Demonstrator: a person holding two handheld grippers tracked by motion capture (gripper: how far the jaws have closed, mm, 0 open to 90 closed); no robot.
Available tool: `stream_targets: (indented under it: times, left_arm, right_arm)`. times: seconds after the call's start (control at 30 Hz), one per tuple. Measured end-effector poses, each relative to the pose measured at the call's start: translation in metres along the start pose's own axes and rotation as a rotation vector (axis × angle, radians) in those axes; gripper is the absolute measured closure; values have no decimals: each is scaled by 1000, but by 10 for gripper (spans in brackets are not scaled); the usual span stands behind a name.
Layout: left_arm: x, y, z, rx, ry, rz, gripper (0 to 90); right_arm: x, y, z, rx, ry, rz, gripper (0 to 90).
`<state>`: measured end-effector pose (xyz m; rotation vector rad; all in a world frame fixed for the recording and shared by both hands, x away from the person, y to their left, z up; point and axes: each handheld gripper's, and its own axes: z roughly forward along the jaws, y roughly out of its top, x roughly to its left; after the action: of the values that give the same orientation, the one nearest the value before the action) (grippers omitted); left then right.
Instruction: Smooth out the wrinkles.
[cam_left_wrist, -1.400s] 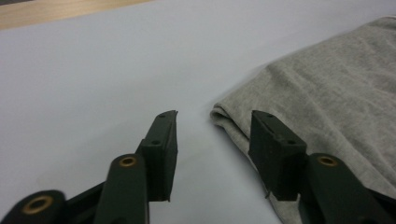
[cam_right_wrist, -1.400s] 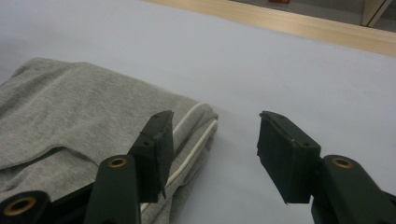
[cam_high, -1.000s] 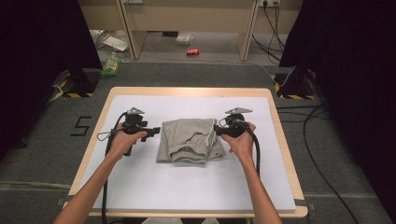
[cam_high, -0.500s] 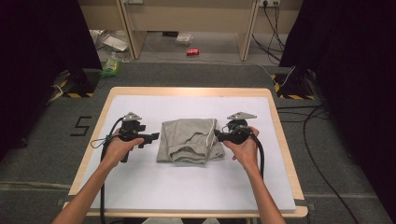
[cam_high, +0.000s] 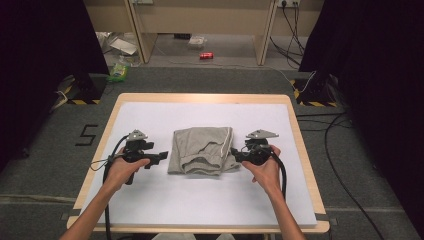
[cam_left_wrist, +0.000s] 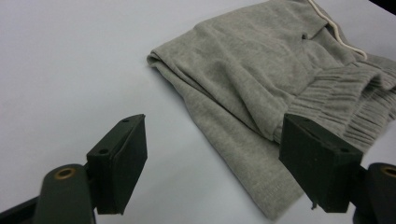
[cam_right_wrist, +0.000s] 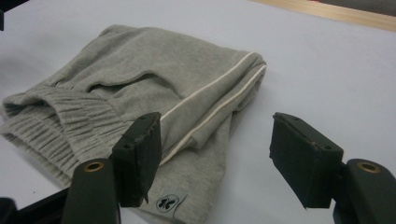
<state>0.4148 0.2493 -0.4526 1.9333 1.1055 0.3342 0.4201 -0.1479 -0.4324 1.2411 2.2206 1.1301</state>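
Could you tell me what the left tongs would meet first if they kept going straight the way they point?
Most likely the folded grey shorts: the open left tongs point across the white table cover at their near edge, though depth is hard to judge.

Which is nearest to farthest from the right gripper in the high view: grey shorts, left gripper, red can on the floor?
1. grey shorts, just left of the right gripper.
2. left gripper, beyond the shorts' left edge.
3. red can, on the floor past the table's far edge.
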Motion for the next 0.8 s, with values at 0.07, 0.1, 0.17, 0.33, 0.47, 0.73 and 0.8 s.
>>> stream_targets:
  times: [0.07,0.1,0.17,0.33,0.47,0.73,0.8]
  left_arm:
    - [-2,-3,-2,-3,-4,4,227]
    - [-4,-4,-3,-3,-6,6,227]
    - [-6,-7,-4,-5,-11,9,227]
    - [-12,-17,-7,1,-19,19,226]
    - [-14,-26,-10,-2,-36,9,211]
    - [-21,-43,-15,7,-45,33,160]
    - [-23,-46,-16,11,-54,41,155]
  right_arm:
    - [2,-3,-2,-1,6,-4,346]
    - [3,-4,-3,-2,8,-7,347]
    - [5,-6,-5,-4,13,-9,344]
    - [12,-14,-10,1,25,-24,342]
    - [17,-21,-15,0,34,-29,336]
    - [20,-36,-18,26,23,-32,271]
    - [21,-41,-19,29,24,-28,270]
